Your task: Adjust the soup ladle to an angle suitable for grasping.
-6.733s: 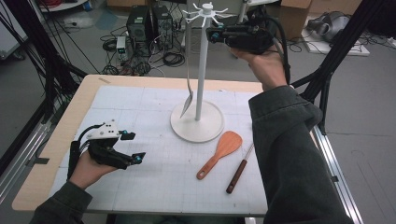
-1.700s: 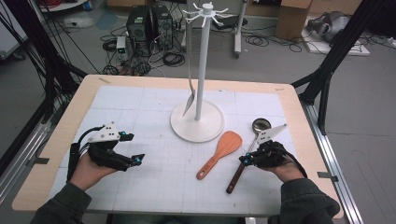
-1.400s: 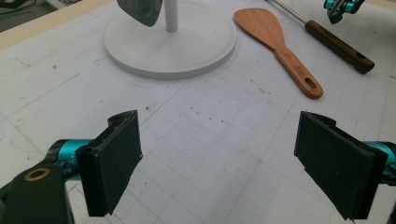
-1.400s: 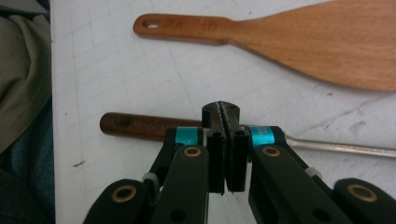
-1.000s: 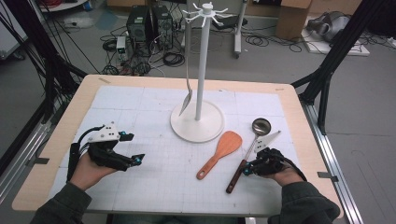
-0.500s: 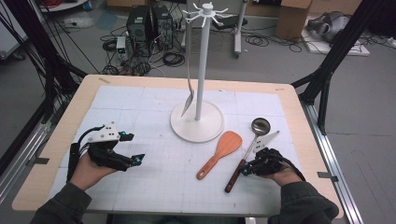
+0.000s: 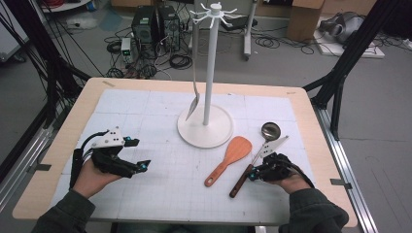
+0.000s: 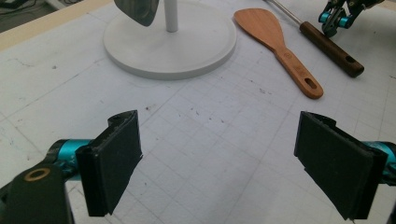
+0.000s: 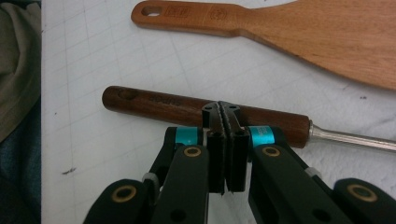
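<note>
Ladle (image 7: 252,158): lies on the desk (image 7: 311,116), lower right of the high view, beside the wooden spatula (image 7: 229,158).
Right hand-held gripper (image 7: 253,173): jaws closed flat together, tips touching the ladle's dark wood handle; nothing between them, no grip yet.
Left hand-held gripper (image 7: 142,154): wide open, empty, resting at lower left.
Done: one spoon (image 7: 194,99) hangs on the white rack (image 7: 208,73).
Left: grab the ladle, lift it, hang it; then the spatula.

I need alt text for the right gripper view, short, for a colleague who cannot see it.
The right gripper, jaws shut together with nothing between them, sits at the dark wooden handle of a ladle lying on the white gridded mat. Beyond it lies a wooden spatula.
</note>
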Available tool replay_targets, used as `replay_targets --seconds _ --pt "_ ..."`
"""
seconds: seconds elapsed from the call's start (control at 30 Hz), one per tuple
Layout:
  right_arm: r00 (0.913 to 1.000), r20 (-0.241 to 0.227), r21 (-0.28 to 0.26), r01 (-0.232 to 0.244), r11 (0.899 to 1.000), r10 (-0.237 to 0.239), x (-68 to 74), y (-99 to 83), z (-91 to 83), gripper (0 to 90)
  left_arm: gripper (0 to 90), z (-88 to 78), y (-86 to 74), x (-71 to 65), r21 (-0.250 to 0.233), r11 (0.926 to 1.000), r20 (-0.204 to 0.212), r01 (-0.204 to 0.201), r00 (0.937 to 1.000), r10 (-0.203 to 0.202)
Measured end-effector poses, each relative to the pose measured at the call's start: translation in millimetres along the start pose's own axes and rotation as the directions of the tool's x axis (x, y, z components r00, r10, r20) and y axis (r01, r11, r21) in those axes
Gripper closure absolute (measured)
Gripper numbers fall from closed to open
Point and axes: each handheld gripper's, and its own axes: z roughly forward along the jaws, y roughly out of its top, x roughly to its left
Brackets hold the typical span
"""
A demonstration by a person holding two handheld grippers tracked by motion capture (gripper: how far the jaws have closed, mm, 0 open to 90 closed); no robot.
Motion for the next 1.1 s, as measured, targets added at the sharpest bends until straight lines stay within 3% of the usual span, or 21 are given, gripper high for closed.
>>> replay_targets --seconds 0.87,1.1 --pt "0.9995 0.022 -0.024 0.023 0.999 -0.023 -2.9 24.2 21.7 89.6 15.3 -0.3 0.0 0.9 0.000 1.0000 0.001 -0.004 1.0000 0.004" --pt "0.9991 0.002 -0.014 0.041 0.999 -0.041 -1.0 25.8 25.0 89.6 15.3 -0.7 -0.1 0.8 -0.002 1.0000 0.001 -0.002 1.0000 0.002"
